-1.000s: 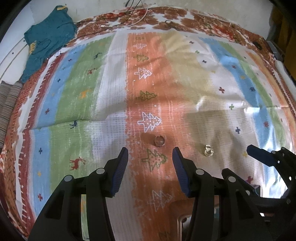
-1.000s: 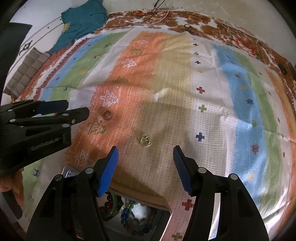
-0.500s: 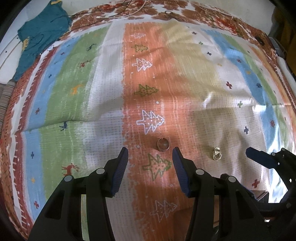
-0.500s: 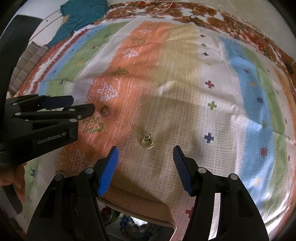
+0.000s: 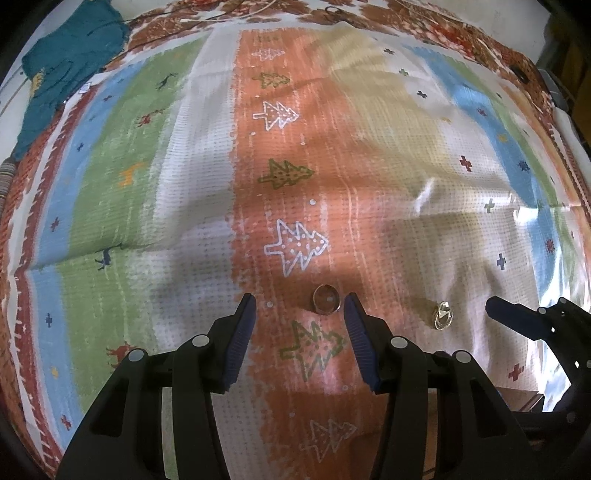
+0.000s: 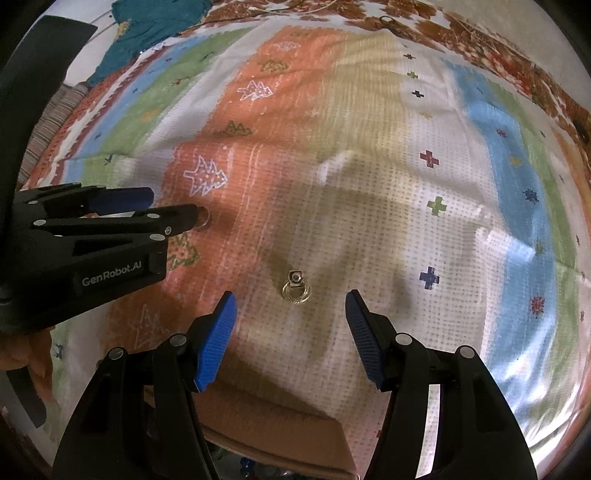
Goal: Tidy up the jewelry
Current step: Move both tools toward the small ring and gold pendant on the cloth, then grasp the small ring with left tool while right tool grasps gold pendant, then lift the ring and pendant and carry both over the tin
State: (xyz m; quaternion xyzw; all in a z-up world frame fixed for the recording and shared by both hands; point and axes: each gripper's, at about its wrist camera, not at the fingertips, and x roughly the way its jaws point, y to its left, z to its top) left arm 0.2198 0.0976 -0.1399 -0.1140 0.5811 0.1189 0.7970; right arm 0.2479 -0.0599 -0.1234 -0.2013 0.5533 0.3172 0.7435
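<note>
A plain band ring (image 5: 326,299) lies on the orange stripe of the patterned cloth (image 5: 184,184). My left gripper (image 5: 299,301) hangs open just above it, and the ring sits level with the fingertips, nearer the right one. A gold ring with a square stone (image 6: 295,288) lies on the white patch, centred just ahead of my open right gripper (image 6: 291,297). In the left wrist view that stone ring (image 5: 443,315) shows to the right, beside a right finger (image 5: 509,321). In the right wrist view the left gripper (image 6: 173,204) half hides the band ring (image 6: 205,221).
A tan box edge (image 6: 277,424) with beads below it lies under the right gripper. A teal garment (image 5: 70,62) and a striped cushion (image 6: 48,122) lie at the cloth's far left. Cables (image 6: 314,11) run along the far edge.
Both grippers have come down closer to the cloth, so each ring now sits nearer its fingertips. The box has slid mostly out of view. Neither opening has changed.
</note>
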